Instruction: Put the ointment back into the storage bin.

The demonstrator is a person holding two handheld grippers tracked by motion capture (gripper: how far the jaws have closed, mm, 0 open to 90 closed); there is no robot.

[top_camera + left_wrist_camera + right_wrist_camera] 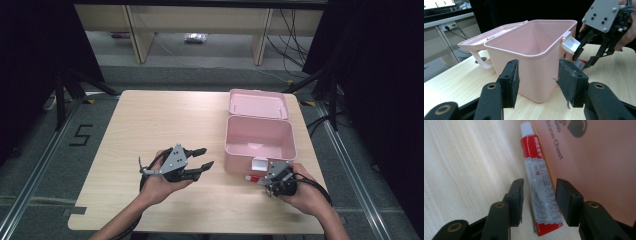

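Observation:
An open pink box [235,161] stands at the table's right, its lid [258,104] folded back. A red and white ointment tube [535,167] lies flat on the table, right against the box's front wall [599,157], white cap pointing away. My right gripper [539,195] is open and low over the tube, one jaw on each side of its tail end, with a gap showing on the left side. From the high view the right gripper [259,177] sits at the box's front right corner. My left gripper [206,157] is open and empty, held left of the box and pointing at it.
A white latch [571,45] sticks out from the box's front rim, just above the right gripper [584,60]. The box's handle [480,62] hangs at its far side. Light wooden table [160,120] spreads left of the box; dark drapes and floor rails surround it.

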